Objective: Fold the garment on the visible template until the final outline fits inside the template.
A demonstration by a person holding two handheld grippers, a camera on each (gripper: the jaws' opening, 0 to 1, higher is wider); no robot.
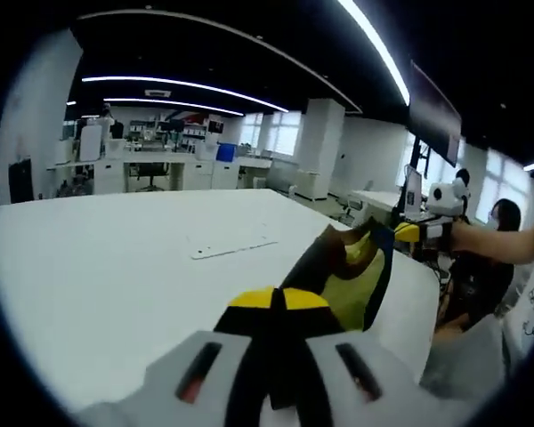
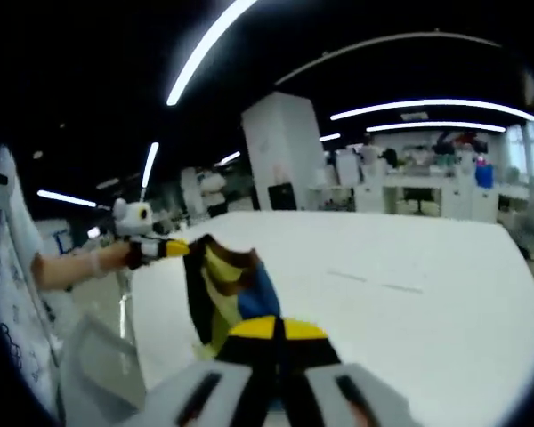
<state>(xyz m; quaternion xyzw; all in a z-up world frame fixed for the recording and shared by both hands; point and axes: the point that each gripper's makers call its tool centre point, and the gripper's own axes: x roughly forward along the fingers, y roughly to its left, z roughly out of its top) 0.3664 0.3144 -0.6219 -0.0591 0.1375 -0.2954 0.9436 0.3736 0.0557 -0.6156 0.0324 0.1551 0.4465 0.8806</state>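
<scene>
In the left gripper view I see my left gripper with its yellow-tipped jaws pressed together on the near edge of the garment. The garment is a dark, yellow-green and brown cloth, stretched in the air above the near edge of the white table. Its far end is held by the right gripper, which enters from the right with a person's forearm behind it.

In the right gripper view the right gripper also has its jaws closed on the garment, and the left gripper holds the opposite end. The cloth hangs bunched between the two.

A faint outline lies flat on the table, well apart from the garment.
</scene>
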